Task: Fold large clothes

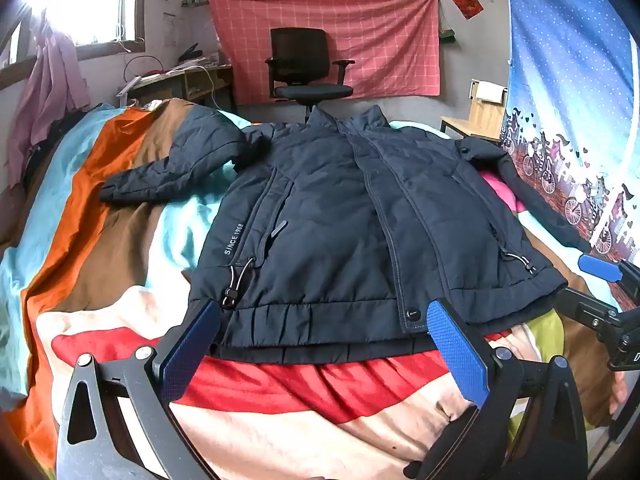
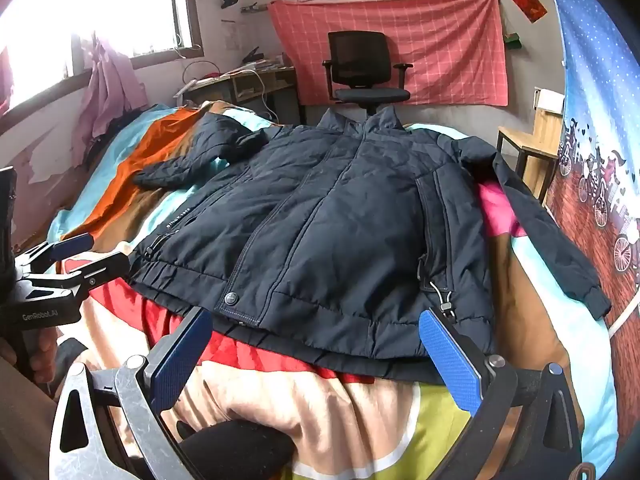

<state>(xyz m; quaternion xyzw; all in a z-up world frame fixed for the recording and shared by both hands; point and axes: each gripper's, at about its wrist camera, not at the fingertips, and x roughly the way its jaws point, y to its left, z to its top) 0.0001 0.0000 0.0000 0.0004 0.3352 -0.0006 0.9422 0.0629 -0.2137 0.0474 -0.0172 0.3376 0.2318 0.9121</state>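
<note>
Two blue-padded fingers of your left gripper (image 1: 324, 322) stand wide apart in the left wrist view, holding nothing, just short of the hem of the navy jacket (image 1: 344, 216). You have the jacket lying front up and zipped on the striped bedspread (image 1: 100, 248), collar toward the far wall, one sleeve bent out over the orange and brown stripes. Behind the bed you see a black office chair (image 1: 306, 68) before a pink checked cloth (image 1: 328, 44), a window (image 1: 86, 0) at the upper left, and a blue printed curtain (image 1: 572, 92) on the right. Your right gripper (image 1: 604, 280) shows at the right edge.

From the right wrist view, your right gripper (image 2: 316, 334) is likewise spread and empty at the hem of the jacket (image 2: 332, 232). Its other sleeve trails along the bedspread (image 2: 360, 412) beside the curtain (image 2: 600, 100). Your left gripper (image 2: 68, 256) sits at the left edge; a cluttered desk (image 2: 248, 82) stands beneath the window (image 2: 100, 8), near the chair (image 2: 366, 72).
</note>
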